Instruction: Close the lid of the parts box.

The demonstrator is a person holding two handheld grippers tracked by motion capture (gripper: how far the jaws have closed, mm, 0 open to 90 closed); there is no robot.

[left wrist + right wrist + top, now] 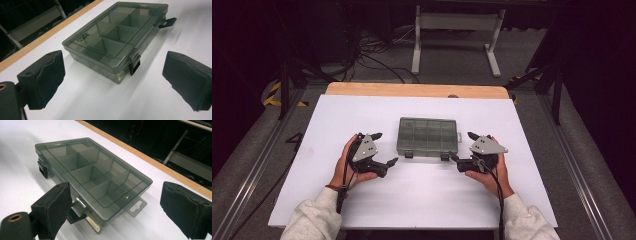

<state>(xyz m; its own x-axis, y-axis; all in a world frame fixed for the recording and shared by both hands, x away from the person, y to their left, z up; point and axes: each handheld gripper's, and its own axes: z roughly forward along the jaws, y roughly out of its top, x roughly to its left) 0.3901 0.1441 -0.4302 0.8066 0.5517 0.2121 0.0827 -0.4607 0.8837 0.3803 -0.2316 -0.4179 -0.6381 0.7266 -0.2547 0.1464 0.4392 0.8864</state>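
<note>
the left gripper [383,148] and right gripper [466,147] are flanking the compartment box [428,136], jaws spread and gripping nothing, each pointing inward at its latched front. the box is lying closed on the white bench [412,200]; grey floor [452,75] beyond.

Smoky clear plastic box [428,136] w/ divided compartments, lid shut, lying flat at table centre. Two black latches on its 6 o'clock edge, hang tab at 3 o'clock.
</note>
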